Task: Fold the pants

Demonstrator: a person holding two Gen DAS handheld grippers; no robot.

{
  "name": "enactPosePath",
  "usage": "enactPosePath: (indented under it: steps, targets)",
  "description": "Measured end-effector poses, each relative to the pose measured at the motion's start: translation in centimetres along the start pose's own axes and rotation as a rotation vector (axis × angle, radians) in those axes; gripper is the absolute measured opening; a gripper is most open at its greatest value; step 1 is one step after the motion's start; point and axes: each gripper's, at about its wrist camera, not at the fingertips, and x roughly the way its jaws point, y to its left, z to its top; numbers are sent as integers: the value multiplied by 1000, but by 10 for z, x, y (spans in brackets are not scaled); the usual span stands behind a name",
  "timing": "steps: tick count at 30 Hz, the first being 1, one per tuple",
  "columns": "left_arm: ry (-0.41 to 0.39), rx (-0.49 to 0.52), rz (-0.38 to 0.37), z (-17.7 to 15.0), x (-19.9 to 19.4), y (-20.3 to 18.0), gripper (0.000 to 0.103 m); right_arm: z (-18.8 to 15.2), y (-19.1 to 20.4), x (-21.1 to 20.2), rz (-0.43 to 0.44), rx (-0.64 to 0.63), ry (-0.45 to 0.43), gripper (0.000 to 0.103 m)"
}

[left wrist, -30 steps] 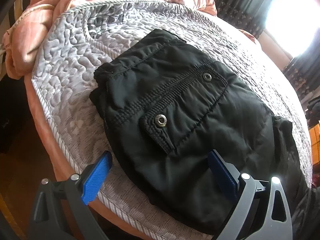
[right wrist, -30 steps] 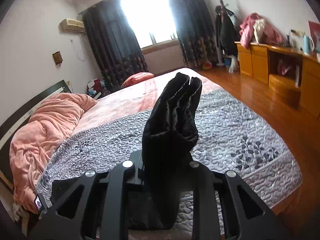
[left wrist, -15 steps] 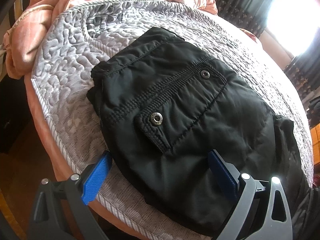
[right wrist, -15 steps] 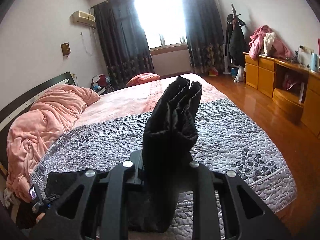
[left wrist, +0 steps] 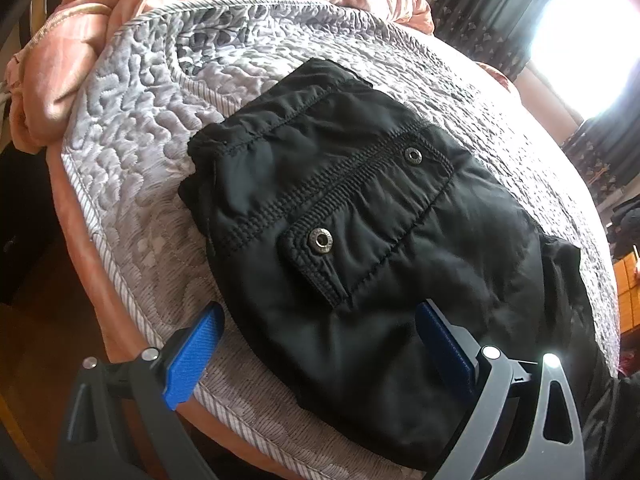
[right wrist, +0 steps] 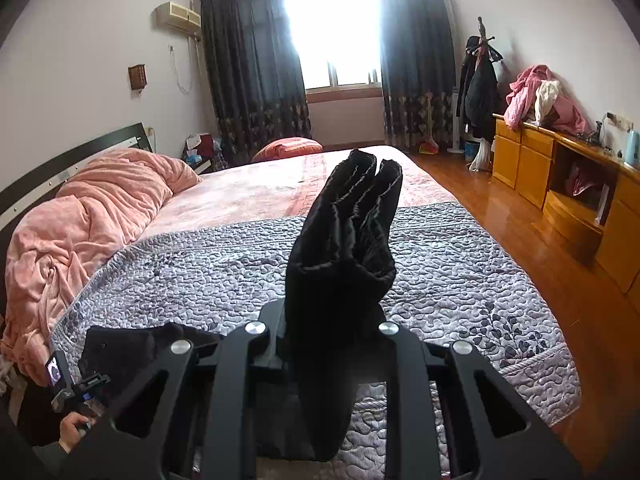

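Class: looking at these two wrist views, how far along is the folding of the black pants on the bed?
Done: the waist end of the pants lies flat on the grey quilt. In hand: the right gripper is shut on the leg ends, lifted above the bed; the left gripper is open over the waist end. Left: laying the legs over and finishing the fold.

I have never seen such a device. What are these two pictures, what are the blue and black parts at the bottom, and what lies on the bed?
No robot here: a person holds a two-finger gripper in each hand, each carrying a camera that looks along its fingers. The left camera shows the left gripper, its blue fingers open, over black pants lying on the grey quilt. The right camera shows the right gripper shut on the pants' leg ends, lifted above the bed. A pink blanket lies near the headboard.
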Motion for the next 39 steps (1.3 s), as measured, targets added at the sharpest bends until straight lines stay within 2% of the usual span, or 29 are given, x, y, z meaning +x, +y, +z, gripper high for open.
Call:
enactPosePath:
  steps: [20,39]
  targets:
    - [3,-19,-40,0,0,5,97,-6,34,28,-61,-120,86,20]
    - [8,-44,-79,-4,-3,10,97,-23,102,52,-75,-283,135,20]
